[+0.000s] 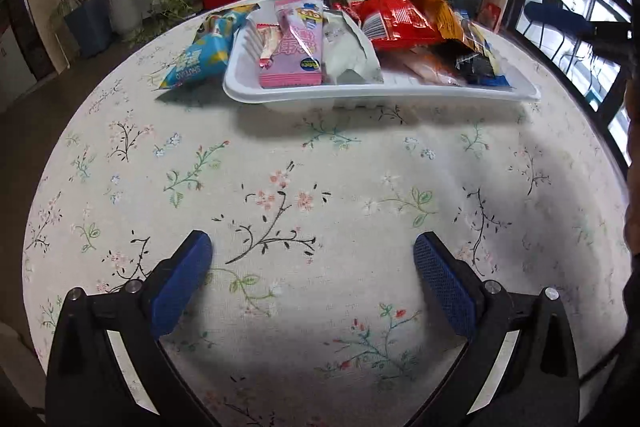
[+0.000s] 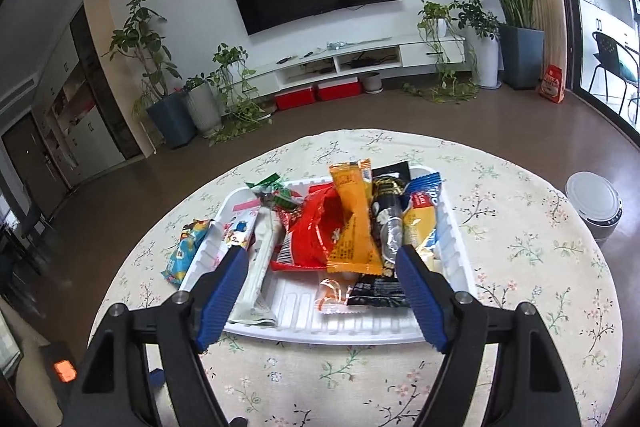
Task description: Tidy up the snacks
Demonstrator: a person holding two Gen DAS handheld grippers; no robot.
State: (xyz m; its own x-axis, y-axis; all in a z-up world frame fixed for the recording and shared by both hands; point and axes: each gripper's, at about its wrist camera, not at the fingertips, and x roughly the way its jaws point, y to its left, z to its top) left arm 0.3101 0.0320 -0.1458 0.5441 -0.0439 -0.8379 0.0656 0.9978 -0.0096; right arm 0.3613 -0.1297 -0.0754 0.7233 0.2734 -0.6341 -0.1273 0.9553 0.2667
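The left hand-held gripper (image 1: 312,251) hangs over the bare floral-cloth surface (image 1: 320,167), jaws spread wide and empty; ahead lies the white plastic tray (image 1: 360,93) heaped with snack packets, one blue foil packet (image 1: 202,57) lying outside its left wall; the right hand-held gripper (image 2: 322,263), parted and empty, hovers above the tray. Likely next: reach for the blue stray and close on it.
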